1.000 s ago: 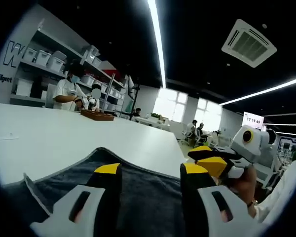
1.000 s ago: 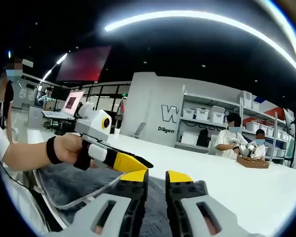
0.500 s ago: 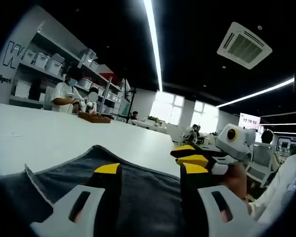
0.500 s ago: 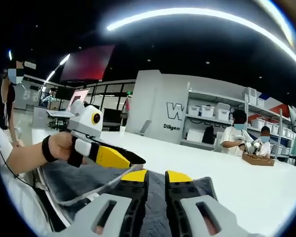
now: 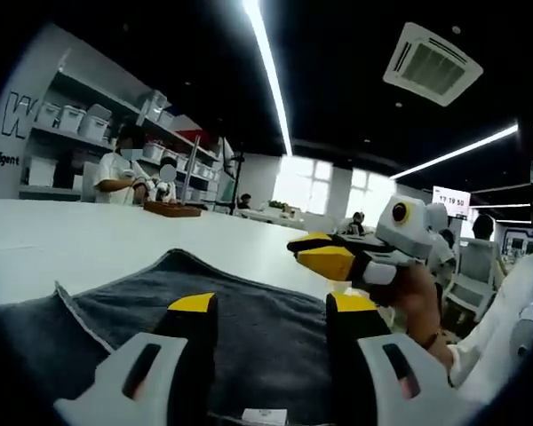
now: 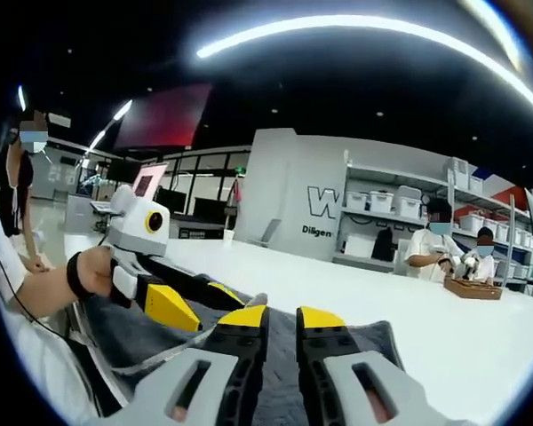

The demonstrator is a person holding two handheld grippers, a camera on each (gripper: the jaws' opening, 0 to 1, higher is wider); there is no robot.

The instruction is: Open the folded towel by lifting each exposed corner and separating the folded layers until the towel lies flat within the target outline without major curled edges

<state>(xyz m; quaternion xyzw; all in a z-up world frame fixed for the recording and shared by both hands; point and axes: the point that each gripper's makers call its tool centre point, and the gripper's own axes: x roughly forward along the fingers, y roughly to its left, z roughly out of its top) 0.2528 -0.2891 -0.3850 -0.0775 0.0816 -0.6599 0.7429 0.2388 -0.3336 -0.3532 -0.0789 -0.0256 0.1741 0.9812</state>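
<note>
A dark grey towel (image 5: 266,311) with a pale hem lies on the white table, one corner pointing away from me. My left gripper (image 5: 274,306) stands open low over it, and towel cloth shows in the wide gap between the yellow-tipped jaws. A white tag (image 5: 265,415) sits near the jaw base. The right gripper (image 5: 306,250) hovers over the towel's right side, jaws close together and nothing seen between them. In the right gripper view, the right gripper (image 6: 282,318) has a narrow gap over the towel (image 6: 373,342). The left gripper (image 6: 204,297) reaches in with jaws spread.
The white table (image 5: 89,240) runs far ahead. At its far end stands a wooden tray (image 5: 169,209), with people working beside shelves of white bins (image 5: 71,120). A person's hand (image 5: 417,302) and forearm (image 6: 44,288) hold the grippers.
The right gripper has moved up and inward over the towel in the left gripper view. In the right gripper view the left gripper has sunk lower. More of the towel shows ahead of the left jaws.
</note>
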